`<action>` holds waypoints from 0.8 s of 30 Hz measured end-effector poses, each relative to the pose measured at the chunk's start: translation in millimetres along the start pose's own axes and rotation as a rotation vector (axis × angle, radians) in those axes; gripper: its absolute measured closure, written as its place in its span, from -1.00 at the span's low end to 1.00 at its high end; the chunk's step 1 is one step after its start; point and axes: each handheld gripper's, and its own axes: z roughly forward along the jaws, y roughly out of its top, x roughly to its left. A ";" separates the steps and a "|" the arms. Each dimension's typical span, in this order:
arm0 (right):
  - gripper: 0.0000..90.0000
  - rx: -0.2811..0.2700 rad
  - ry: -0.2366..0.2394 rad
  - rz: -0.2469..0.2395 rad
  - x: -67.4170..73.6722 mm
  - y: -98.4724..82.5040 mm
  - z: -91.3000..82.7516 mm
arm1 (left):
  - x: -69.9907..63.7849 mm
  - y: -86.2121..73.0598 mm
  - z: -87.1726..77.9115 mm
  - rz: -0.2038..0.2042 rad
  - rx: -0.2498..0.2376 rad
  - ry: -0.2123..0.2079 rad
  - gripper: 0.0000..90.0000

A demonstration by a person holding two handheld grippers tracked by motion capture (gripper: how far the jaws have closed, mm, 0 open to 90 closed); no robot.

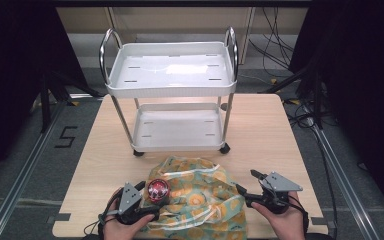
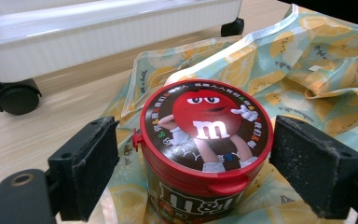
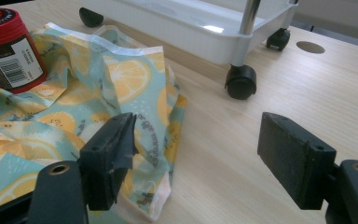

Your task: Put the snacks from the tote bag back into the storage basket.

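Both my grippers rest spread at the table's (image 1: 275, 130) near edge.
My left gripper (image 2: 193, 158) brackets the candy tub (image 2: 205, 149) on the lemon-print cloth (image 1: 205, 200); my right gripper (image 3: 200, 154) straddles the cloth's edge, before a white cart (image 1: 172, 85).

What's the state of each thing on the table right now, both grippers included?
Candy tub: upright on the cloth, red lid closed.
Fruit-print cloth: crumpled, lying on the table.
Cart: standing on the table, both shelves empty.
Left gripper: open, jaws on either side of the tub, not touching it.
Right gripper: open, at the cloth's edge, holding nothing.
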 end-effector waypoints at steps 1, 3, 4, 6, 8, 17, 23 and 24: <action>-0.37 -0.003 -0.001 0.000 0.1 0.2 -0.1 | -0.6 -0.3 0.3 -0.007 0.003 0.002 -0.68; -0.37 -0.005 -0.002 -0.006 0.0 0.2 0.2 | -1.6 -0.6 0.8 -0.023 0.004 0.007 -0.68; -0.37 -0.006 -0.003 -0.009 0.2 0.4 0.4 | -1.6 -0.8 1.9 -0.023 -0.005 0.005 -0.68; -0.37 -0.001 0.010 0.013 2.1 0.7 1.0 | -0.6 -0.4 2.5 -0.010 0.008 -0.002 -0.68; -0.37 -0.001 0.002 -0.006 2.0 1.0 0.7 | 0.5 -0.5 4.5 -0.001 0.015 -0.002 -0.68; -0.37 -0.009 0.010 0.002 3.7 0.8 4.2 | -3.1 -1.9 12.2 -0.002 0.027 -0.005 -0.67; -0.38 -0.012 0.010 -0.007 3.6 0.6 5.6 | -5.6 -2.3 15.2 0.003 0.044 0.000 -0.64; -0.38 -0.004 0.013 0.006 4.5 0.6 5.3 | -6.0 -2.2 16.5 0.017 0.051 -0.003 -0.63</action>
